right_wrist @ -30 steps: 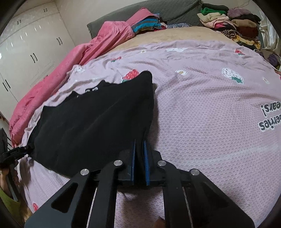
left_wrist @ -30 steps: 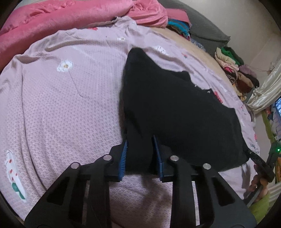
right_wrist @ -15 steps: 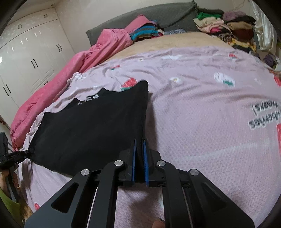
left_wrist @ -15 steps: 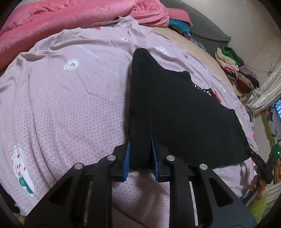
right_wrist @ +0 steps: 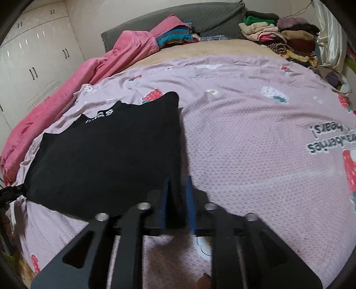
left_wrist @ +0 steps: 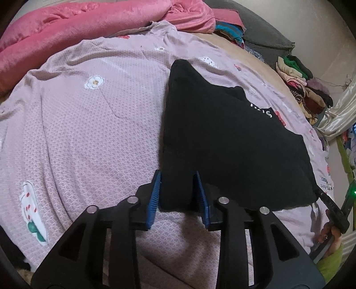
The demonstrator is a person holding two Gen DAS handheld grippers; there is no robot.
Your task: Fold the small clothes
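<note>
A black garment with white lettering [left_wrist: 233,142] lies spread on the pink printed bedsheet [left_wrist: 84,124]. My left gripper [left_wrist: 178,186] is shut on a bunched corner of the garment at its near left edge. In the right wrist view the same garment [right_wrist: 106,155] stretches to the left, and my right gripper [right_wrist: 178,195] holds its near right corner, with its jaws slightly parted around the cloth. The right gripper also shows at the far right of the left wrist view [left_wrist: 331,206], at the garment's other corner.
A pink blanket [left_wrist: 77,33] is heaped along the bed's far left. Stacks of folded clothes [right_wrist: 282,35] stand by the grey headboard [right_wrist: 200,17]. White wardrobe doors [right_wrist: 33,66] line the left wall. The sheet's right half [right_wrist: 267,144] holds only prints.
Both grippers pulled the garment back toward me and flatter, so the lettering now shows. The right gripper's jaws have parted a little around the cloth.
</note>
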